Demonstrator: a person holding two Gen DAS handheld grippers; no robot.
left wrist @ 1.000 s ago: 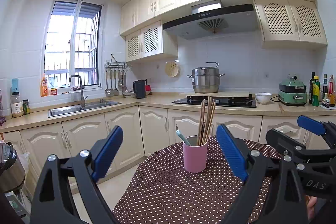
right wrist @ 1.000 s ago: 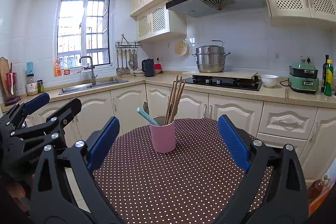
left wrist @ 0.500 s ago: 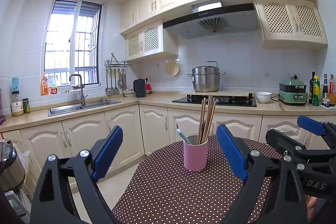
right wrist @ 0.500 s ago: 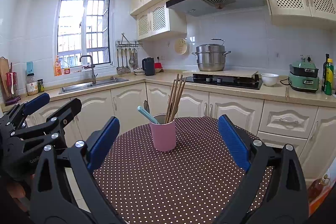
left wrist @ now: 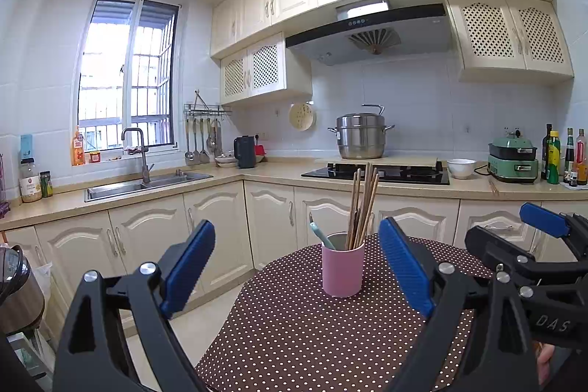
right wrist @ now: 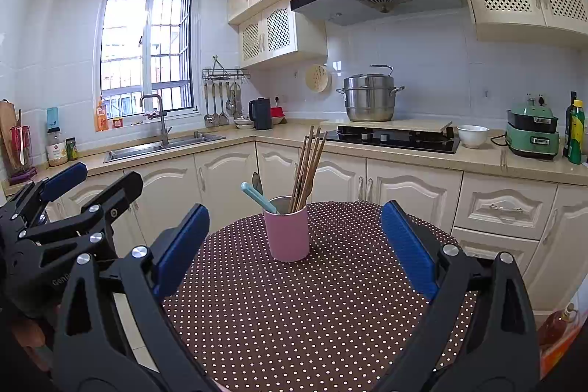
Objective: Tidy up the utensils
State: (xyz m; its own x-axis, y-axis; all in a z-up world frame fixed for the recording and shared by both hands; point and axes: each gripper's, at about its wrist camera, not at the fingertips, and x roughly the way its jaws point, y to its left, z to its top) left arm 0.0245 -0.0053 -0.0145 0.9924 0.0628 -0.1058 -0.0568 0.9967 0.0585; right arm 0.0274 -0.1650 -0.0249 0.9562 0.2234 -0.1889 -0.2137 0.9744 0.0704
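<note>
1 cup: a pink cup (right wrist: 287, 232) is stood upright near the far edge of the dotted table (right wrist: 312, 311).
Contents: wooden chopsticks (right wrist: 308, 168) and a teal-handled utensil (right wrist: 257, 196) are held, leaning.
Left gripper (left wrist: 297, 267): spread wide, nothing gripped, cup well ahead.
Right gripper (right wrist: 294, 245): likewise spread, empty.
Right view only: a chopping board (right wrist: 7, 131) by the wall.
Left view only: 1 dark pot (left wrist: 16, 285) at left.
Writing: "DAS" is read on the neighbouring gripper in the left view.

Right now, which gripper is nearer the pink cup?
Roughly even; neither clearly nearer. The left gripper sits back with the pink cup slightly right of centre; the right gripper has it almost centred. Both open, clear of it.
</note>
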